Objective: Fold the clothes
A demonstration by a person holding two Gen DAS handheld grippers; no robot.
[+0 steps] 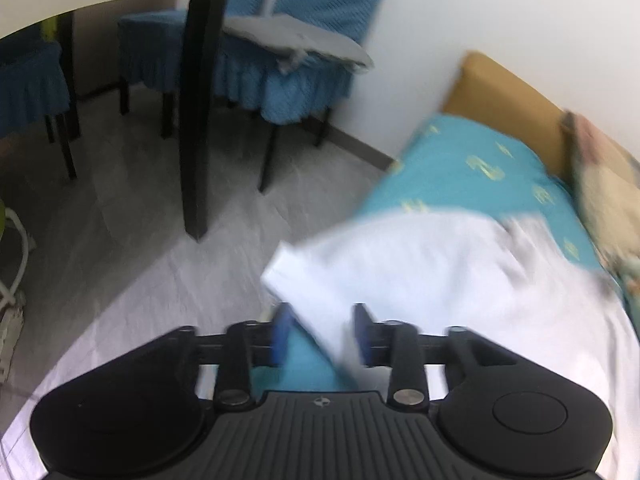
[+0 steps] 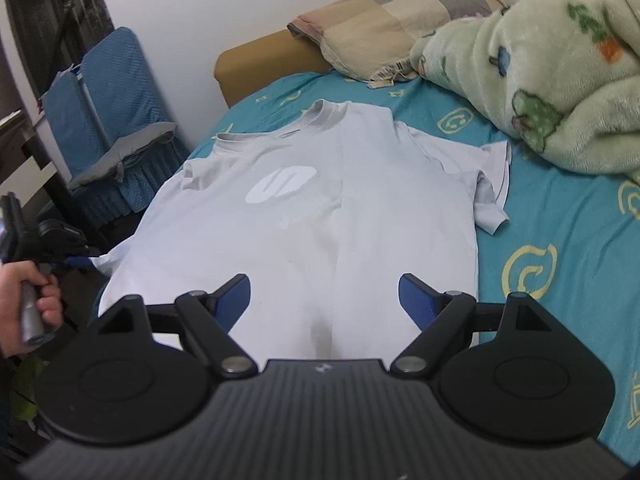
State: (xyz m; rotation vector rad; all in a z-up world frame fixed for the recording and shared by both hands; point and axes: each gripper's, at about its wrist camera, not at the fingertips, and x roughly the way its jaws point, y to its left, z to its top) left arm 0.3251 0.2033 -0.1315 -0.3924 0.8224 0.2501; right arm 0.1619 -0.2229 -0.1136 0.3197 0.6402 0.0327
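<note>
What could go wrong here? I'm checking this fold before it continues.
The left tongs sit around the white cotton T-shirt's sleeve edge with a visible gap, so it may slip free. That sleeve overhangs the teal patterned bedsheet's side and could drag the shirt floorward. The right tongs hover open, pinning nothing.

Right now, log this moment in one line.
left gripper: fingers around T-shirt sleeve | right gripper: open above hem | shirt flat on bed

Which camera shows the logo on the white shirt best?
The right wrist view: the white t-shirt lies spread on the bed with its oval logo facing up. The left wrist view shows only a blurred sleeve edge, no logo.
</note>
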